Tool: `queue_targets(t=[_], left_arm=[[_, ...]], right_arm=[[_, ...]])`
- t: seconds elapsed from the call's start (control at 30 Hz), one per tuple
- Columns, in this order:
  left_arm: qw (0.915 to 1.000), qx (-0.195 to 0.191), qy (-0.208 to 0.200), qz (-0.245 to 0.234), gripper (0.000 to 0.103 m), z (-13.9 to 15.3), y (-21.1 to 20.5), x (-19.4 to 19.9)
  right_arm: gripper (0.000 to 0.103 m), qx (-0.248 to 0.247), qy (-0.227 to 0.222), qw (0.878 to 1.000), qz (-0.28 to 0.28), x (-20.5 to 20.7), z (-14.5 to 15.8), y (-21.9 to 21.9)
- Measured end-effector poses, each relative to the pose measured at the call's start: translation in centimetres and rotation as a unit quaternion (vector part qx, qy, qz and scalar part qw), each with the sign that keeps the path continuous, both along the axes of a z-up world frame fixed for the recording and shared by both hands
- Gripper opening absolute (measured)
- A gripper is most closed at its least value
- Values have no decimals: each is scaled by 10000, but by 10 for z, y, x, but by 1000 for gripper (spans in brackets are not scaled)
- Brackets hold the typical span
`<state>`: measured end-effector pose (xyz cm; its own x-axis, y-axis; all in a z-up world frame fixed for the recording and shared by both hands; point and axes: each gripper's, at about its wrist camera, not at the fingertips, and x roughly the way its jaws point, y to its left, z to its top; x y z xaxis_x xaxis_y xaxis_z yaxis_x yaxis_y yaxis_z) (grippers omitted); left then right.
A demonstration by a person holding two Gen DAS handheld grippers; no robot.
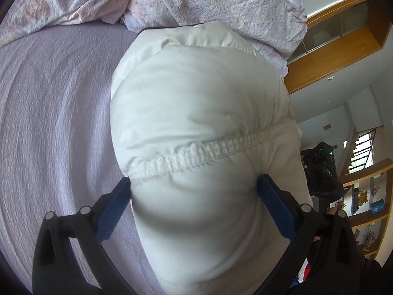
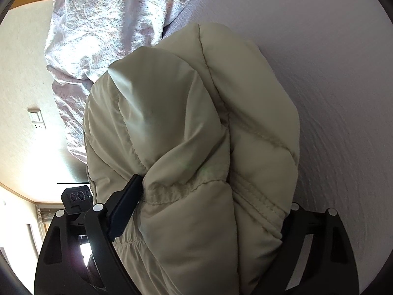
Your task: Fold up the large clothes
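A cream padded jacket [image 1: 196,113] fills the middle of the left wrist view, bunched up with an elastic hem seam across it. My left gripper [image 1: 194,184] is shut on a thick fold of it, its blue pads [image 1: 275,204] pressing in from both sides. In the right wrist view the same jacket [image 2: 196,127] hangs in puffy folds over the lilac bed sheet [image 2: 331,86]. My right gripper [image 2: 211,194] is shut on another thick fold near a stitched hem; its right finger is hidden behind the fabric.
A lilac sheet [image 1: 56,113] covers the bed to the left. A crumpled floral duvet [image 1: 196,0] lies at the far end and shows in the right wrist view [image 2: 103,36]. Wooden shelves [image 1: 368,196] and a black device [image 1: 321,172] stand to the right.
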<state>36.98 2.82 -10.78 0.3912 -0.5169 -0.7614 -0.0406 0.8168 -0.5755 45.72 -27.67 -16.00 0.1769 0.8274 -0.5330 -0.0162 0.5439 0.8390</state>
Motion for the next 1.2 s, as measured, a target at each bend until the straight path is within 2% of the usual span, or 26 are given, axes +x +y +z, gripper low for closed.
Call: queue_targets(t=[0.2,0.33,0.47,0.73,0.9,1.03,1.2], left_arm=[[9997,123,-130,137,75,16,15,8],[9987,324,-223,331,67,27,37,14],[9961,561,-315,601,67,41,65,18],[9904,799,-409,1048,67,54,117,24],[9871,886,-455,1257,67,56,138,26],[9850,943,-481,1366,67,54,152,26],[9822,1140,-443,1423,71,47,153,30]], right_arm=[[70,87,-238,9996,112,11,15,16],[58,121,-444,9985,311,20,28,43],[56,188,-495,9972,533,31,36,77],[55,252,-548,9940,914,43,42,136],[55,191,-624,9926,1028,49,46,152],[55,130,-679,9921,1043,48,38,157],[55,81,-642,9935,932,40,32,148]])
